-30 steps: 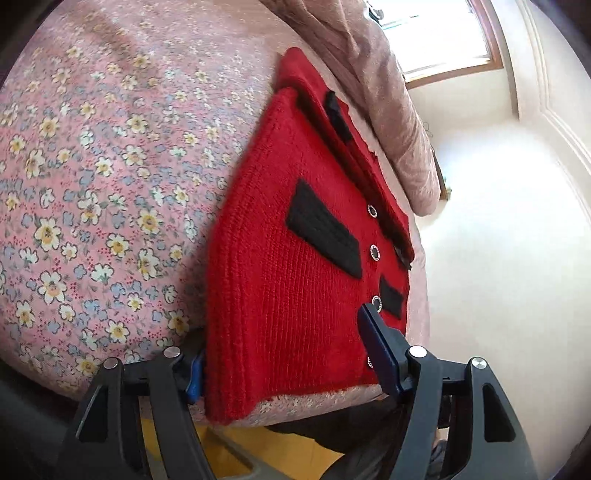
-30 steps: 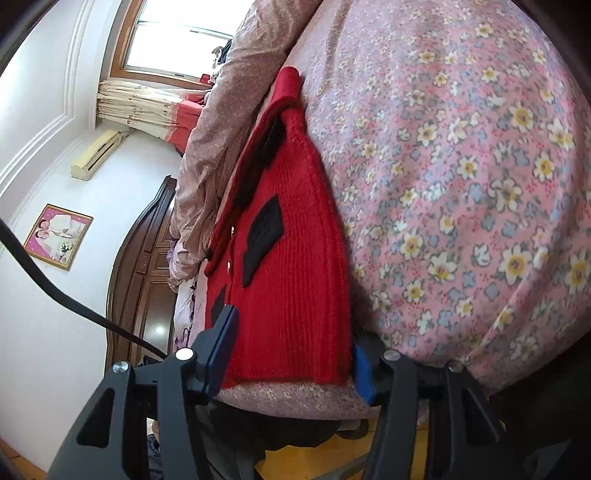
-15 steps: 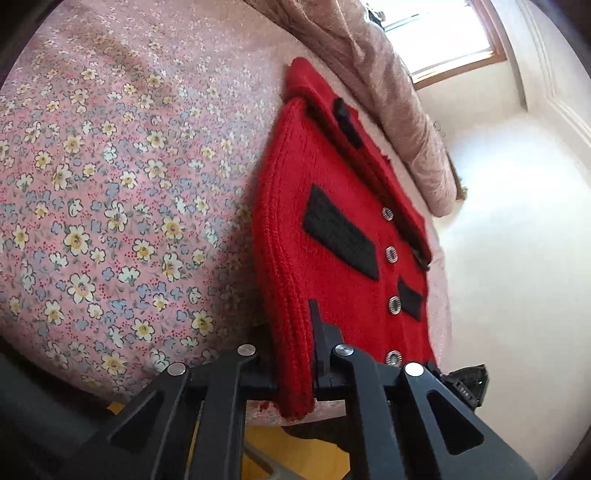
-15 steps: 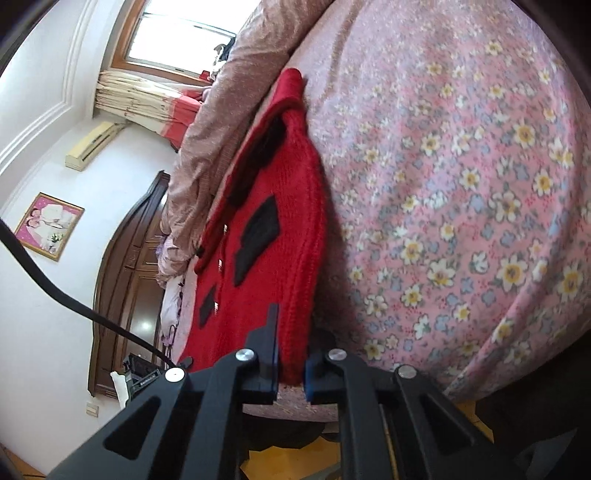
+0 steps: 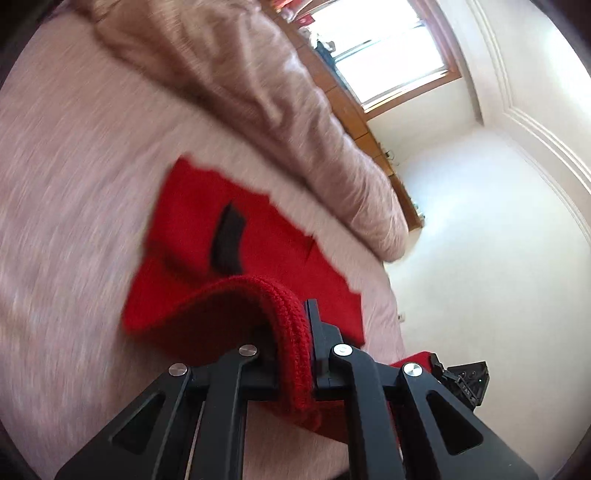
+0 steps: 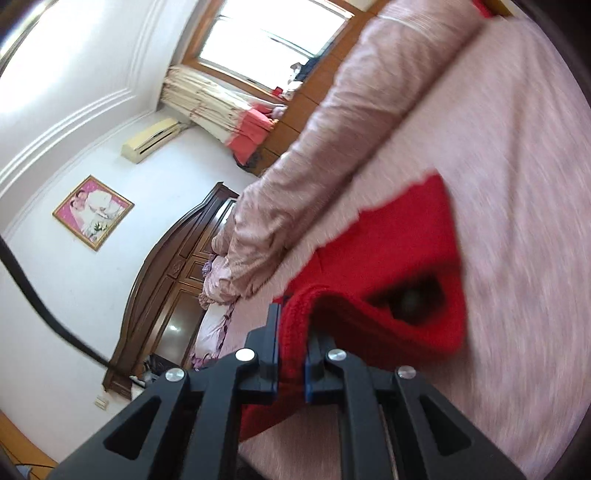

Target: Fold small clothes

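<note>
Gripping: left gripper [image 5: 295,354] clamped the red knit garment [image 5: 236,236] hem.
Right gripper [image 6: 291,350]: pinched the same hem.
Hem: lifted above bed [image 5: 74,166].

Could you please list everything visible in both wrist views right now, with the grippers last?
cardigan: 1, red with black patch, on the bed, near hem lifted
bed: 1, pink sheet, fills the foreground
quilt: 1, pinkish brown, bunched along the bed's far edge
window: 1, wood frame, far wall
curtain: 1, cream and red, beside the window
air conditioner: 1, cream, high on the wall
picture: 1, pink, framed, on the wall
headboard: 1, dark wood, at the bed's end
left gripper: 1, black, shut on the cardigan hem
right gripper: 1, black, shut on the cardigan hem
</note>
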A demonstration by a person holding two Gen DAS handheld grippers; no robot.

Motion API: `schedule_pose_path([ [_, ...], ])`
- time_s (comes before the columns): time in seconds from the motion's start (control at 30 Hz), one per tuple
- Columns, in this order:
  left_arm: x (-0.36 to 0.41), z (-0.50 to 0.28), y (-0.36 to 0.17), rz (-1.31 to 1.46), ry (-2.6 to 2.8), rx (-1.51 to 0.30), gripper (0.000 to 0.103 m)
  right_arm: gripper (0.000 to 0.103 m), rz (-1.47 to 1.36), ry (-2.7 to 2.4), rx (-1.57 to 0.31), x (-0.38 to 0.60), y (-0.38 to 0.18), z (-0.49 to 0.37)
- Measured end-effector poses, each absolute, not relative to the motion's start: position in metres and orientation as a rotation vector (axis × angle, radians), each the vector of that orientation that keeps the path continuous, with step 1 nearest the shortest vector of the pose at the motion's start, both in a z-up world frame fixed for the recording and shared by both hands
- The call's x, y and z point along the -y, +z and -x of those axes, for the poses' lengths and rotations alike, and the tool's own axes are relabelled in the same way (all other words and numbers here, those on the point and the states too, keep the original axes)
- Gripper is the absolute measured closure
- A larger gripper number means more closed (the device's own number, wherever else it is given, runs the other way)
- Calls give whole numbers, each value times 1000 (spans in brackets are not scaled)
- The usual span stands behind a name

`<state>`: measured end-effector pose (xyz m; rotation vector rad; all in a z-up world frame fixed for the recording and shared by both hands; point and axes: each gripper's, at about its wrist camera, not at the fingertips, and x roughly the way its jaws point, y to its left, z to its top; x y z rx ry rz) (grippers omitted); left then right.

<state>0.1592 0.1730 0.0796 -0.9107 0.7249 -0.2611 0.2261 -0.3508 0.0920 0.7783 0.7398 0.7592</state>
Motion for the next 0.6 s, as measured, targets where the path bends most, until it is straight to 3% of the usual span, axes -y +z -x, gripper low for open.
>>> schedule_pose_path([
  [0.2, -190, -248, 80, 872, -214, -714, 100, 94, -785, 728, -712, 346, 94, -314],
  [0.43, -220, -344, 7, 893, -104, -779, 100, 94, -876, 599, -781, 348, 25, -422],
  [0.6, -225, -368, -31, 925, -52, -871, 99, 92, -851, 535, -872, 335, -8, -459],
])
